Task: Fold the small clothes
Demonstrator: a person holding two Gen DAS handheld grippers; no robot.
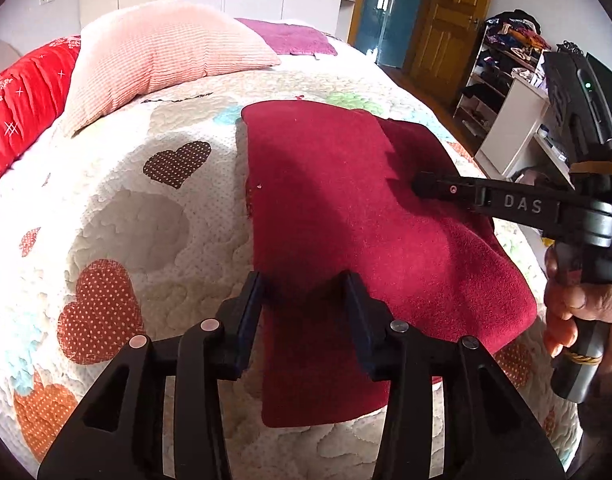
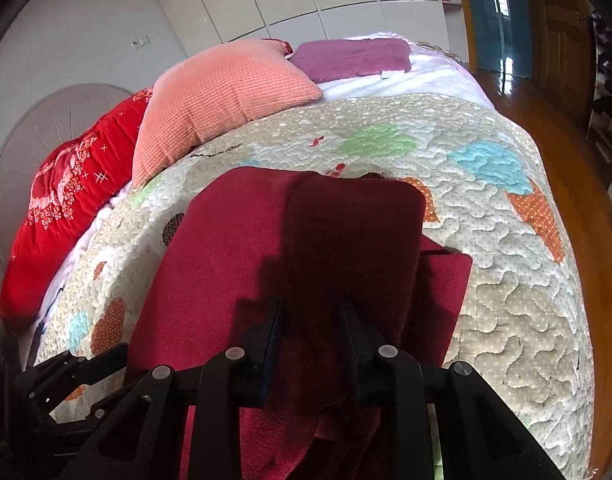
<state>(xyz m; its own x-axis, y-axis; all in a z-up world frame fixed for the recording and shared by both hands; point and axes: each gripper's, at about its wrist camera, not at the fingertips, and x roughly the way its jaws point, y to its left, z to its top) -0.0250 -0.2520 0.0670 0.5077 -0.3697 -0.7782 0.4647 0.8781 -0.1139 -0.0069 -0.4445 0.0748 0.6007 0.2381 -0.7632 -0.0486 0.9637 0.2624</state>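
The dark red cloth [image 1: 338, 216] lies on my quilted bedspread [image 1: 137, 216], its long axis running from me toward the pillows, a folded layer over its right half. My left gripper [image 1: 301, 280] stands open over its near edge, pads not pressing. My right gripper [image 2: 312, 312] sits narrow over the folded layer; whether it pinches, I cannot tell. A pink pillow [image 1: 161, 60] and a purple towel [image 1: 297, 38] lie beyond.

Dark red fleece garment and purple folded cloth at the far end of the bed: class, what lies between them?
In the right wrist view, only heart-patterned quilt and pale sheet separate the dark red fleece garment from the purple folded cloth.
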